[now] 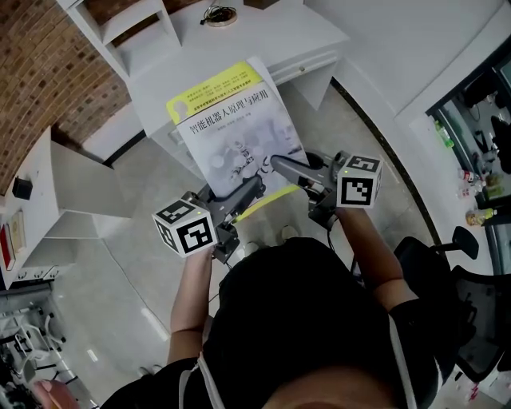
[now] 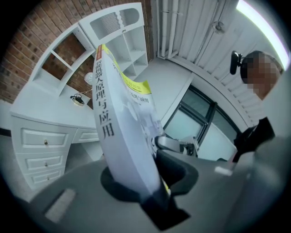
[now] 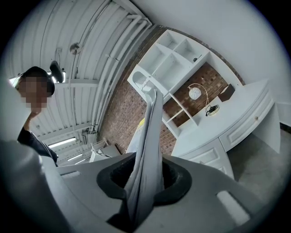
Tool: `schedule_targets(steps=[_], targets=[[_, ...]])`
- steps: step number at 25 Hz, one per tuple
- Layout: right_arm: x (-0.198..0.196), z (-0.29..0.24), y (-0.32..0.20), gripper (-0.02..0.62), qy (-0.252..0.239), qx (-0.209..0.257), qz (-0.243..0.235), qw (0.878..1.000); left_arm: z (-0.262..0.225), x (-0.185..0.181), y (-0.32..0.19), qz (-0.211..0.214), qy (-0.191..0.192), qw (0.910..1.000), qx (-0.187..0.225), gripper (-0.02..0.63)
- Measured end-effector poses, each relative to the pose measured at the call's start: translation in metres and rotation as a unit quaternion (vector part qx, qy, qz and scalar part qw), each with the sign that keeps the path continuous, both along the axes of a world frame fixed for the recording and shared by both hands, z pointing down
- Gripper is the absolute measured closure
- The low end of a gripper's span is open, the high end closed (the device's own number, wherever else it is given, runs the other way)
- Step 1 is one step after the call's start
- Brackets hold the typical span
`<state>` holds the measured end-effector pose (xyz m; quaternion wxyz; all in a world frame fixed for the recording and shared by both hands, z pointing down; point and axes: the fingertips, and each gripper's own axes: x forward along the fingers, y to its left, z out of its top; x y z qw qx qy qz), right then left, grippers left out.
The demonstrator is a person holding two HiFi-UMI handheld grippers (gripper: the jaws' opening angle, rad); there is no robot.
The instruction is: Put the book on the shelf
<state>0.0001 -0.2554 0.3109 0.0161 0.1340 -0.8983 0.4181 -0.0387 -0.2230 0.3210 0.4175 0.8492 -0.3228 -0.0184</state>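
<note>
Nearest the camera, the person's two forearms reached forward, each hand carrying a claw. The left claw [image 1: 257, 187] was closed narrow on the near-left corner of a white paperback book with a yellow band [image 1: 231, 128]. Its jaws pressed both faces of the book close to the spine. The right claw [image 1: 279, 165] gripped the book's near-right edge in the same way, with the pages pinched flat between its jaws. The book hung in the air between them, cover up and tilted, with its far end pointing away from the person. Below the book lay a grey tiled floor [image 1: 144, 264]. A black office chair [image 1: 471, 319] stood well to the right of the book. Beyond the book's far edge stood a white table with drawers [image 1: 279, 32], and a small round object with a cord [image 1: 219, 14] lay on its top. To the far left of the book rose a white wooden shelf unit with open compartments [image 1: 136, 32], backed by a red brick wall [image 1: 48, 72].
</note>
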Motion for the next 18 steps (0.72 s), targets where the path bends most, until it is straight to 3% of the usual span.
schedule_targets(steps=[18], targets=[[-0.0015,-0.0003,0.0005,0.511,0.006,-0.013,0.006,1.000,-0.0013,0.0004,0.0022,0.007,-0.020,0.9998,0.003,0.499]])
